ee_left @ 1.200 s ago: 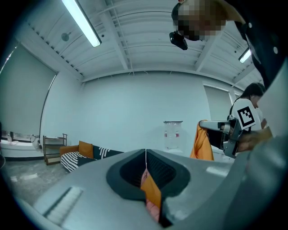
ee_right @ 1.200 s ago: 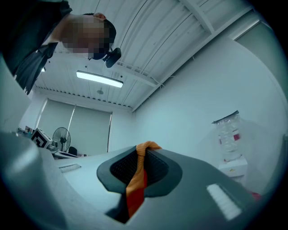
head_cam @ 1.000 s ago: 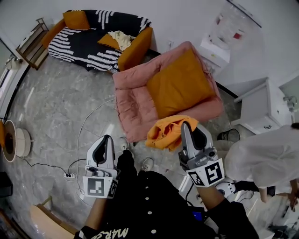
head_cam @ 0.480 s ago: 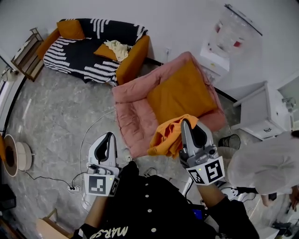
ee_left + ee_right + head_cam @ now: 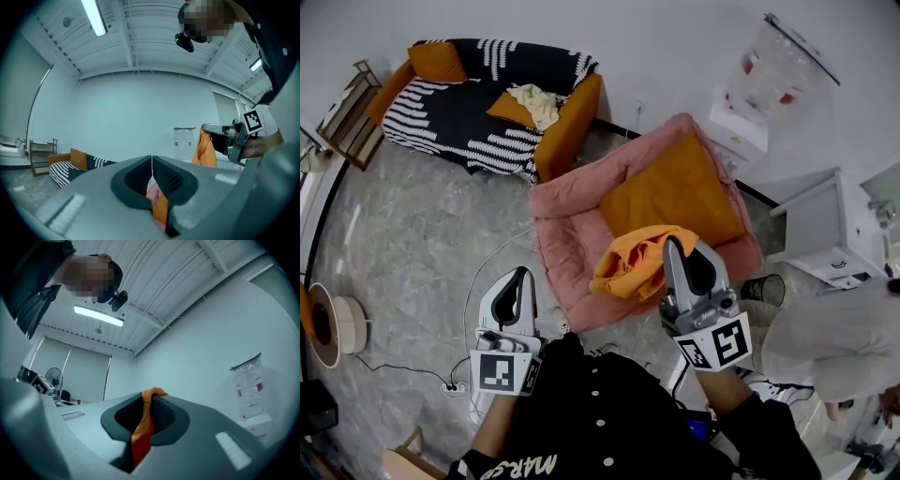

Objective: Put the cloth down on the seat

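My right gripper (image 5: 670, 246) is shut on an orange cloth (image 5: 636, 262), which hangs in a bunch over the front edge of the pink chair (image 5: 567, 234). The chair's orange seat cushion (image 5: 673, 192) lies just beyond the cloth. In the right gripper view a strip of the orange cloth (image 5: 143, 425) is pinched between the closed jaws. My left gripper (image 5: 523, 274) is shut and holds nothing; it hangs over the floor, left of the chair. The left gripper view shows the cloth (image 5: 205, 151) dangling from the right gripper (image 5: 206, 127).
A black-and-white striped sofa (image 5: 478, 103) with orange cushions stands at the back left. A white cabinet (image 5: 830, 230) and a water dispenser (image 5: 759, 89) are on the right. A power strip (image 5: 455, 386) and cable lie on the marble floor. A person in white (image 5: 825, 342) is at the lower right.
The right gripper has carried the cloth a little forward and up, nearer the chair's seat. The left gripper has held its place.
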Tool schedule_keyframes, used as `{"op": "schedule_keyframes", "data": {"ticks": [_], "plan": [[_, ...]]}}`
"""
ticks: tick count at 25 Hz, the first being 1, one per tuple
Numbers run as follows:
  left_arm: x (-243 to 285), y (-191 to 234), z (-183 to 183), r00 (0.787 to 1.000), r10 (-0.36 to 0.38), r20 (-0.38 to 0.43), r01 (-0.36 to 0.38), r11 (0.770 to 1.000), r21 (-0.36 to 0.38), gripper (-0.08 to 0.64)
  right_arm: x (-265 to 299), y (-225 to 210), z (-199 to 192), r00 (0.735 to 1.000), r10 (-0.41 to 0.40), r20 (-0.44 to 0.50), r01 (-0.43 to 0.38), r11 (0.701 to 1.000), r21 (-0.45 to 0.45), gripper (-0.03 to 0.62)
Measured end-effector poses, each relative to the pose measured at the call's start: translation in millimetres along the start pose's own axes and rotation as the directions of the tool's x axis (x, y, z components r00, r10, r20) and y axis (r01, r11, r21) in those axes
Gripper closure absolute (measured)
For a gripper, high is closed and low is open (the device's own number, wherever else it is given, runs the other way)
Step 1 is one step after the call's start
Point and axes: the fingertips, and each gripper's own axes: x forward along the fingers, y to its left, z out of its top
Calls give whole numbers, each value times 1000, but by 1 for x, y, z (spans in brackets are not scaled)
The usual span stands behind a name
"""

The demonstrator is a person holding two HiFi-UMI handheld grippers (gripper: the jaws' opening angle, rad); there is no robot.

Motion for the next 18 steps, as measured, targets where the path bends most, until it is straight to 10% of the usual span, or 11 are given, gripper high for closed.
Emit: {"op": "schedule_keyframes", "data": {"ticks": [18], "plan": [[51,52,-7,990,-131,-52,131,991,-11,555,85,5,-46,997,-40,-62,38,999,-38,540]]}}
